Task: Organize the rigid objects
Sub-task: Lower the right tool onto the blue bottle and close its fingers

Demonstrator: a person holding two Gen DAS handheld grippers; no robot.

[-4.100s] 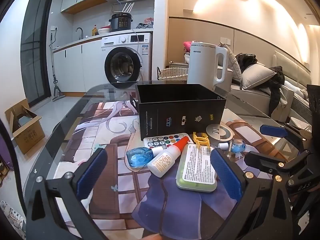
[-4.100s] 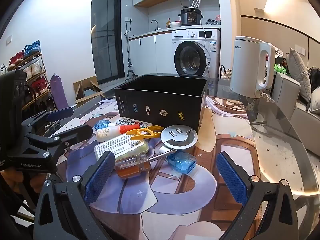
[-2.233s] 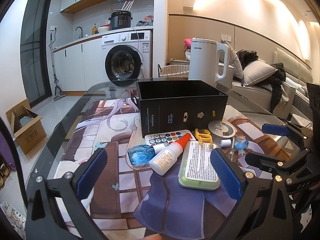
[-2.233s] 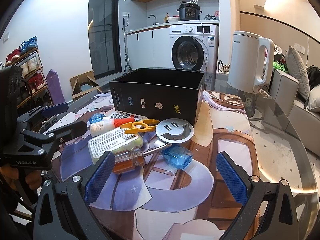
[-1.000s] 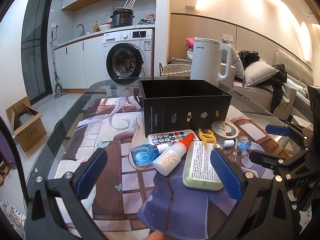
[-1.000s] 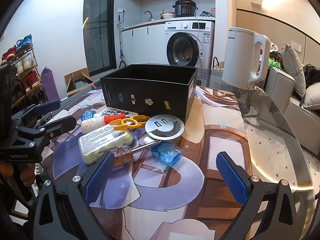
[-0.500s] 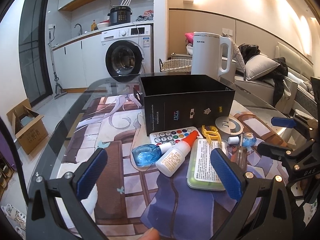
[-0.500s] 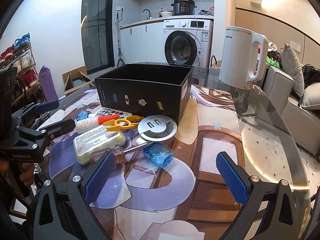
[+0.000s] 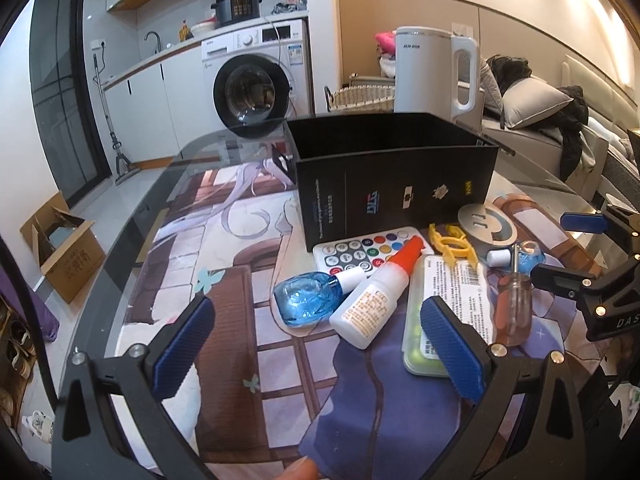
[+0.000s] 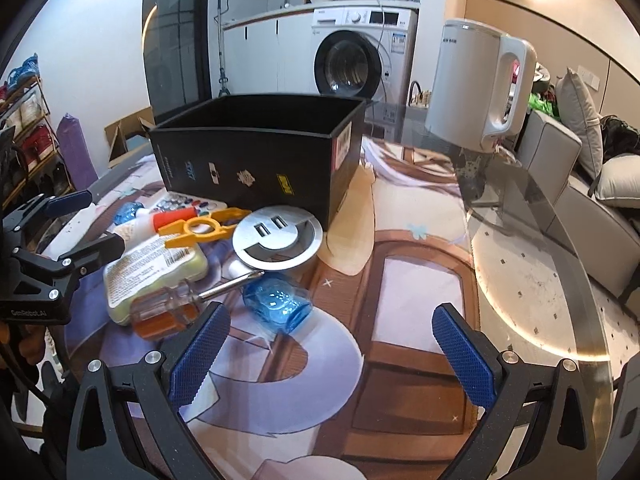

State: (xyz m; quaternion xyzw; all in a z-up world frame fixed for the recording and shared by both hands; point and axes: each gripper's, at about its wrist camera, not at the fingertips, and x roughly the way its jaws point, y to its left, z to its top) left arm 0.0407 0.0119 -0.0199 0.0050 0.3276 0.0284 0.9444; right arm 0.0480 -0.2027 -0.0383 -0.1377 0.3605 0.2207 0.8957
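Observation:
An open black box (image 9: 396, 176) (image 10: 256, 164) stands on the glass table. In front of it lie a remote with coloured buttons (image 9: 366, 250), a blue bottle (image 9: 308, 298), a white glue bottle with a red cap (image 9: 376, 300), a green labelled case (image 9: 452, 300) (image 10: 156, 266), a yellow plastic tool (image 10: 200, 230), a round silver USB socket (image 10: 278, 236), an orange-handled screwdriver (image 10: 176, 308) and a second blue bottle (image 10: 278, 302). My left gripper (image 9: 316, 344) is open and empty, just short of the glue bottle. My right gripper (image 10: 332, 346) is open and empty, near the second blue bottle.
A white kettle (image 10: 476, 84) stands on the table behind the box at the right. A printed mat (image 10: 400, 304) covers the table top. A washing machine (image 9: 256, 88), a cardboard box on the floor (image 9: 64, 240) and a sofa (image 9: 540, 128) lie beyond the table.
Both grippers have moved forward and closer to the objects, which look larger now. Both stay open and empty. No object on the table has moved.

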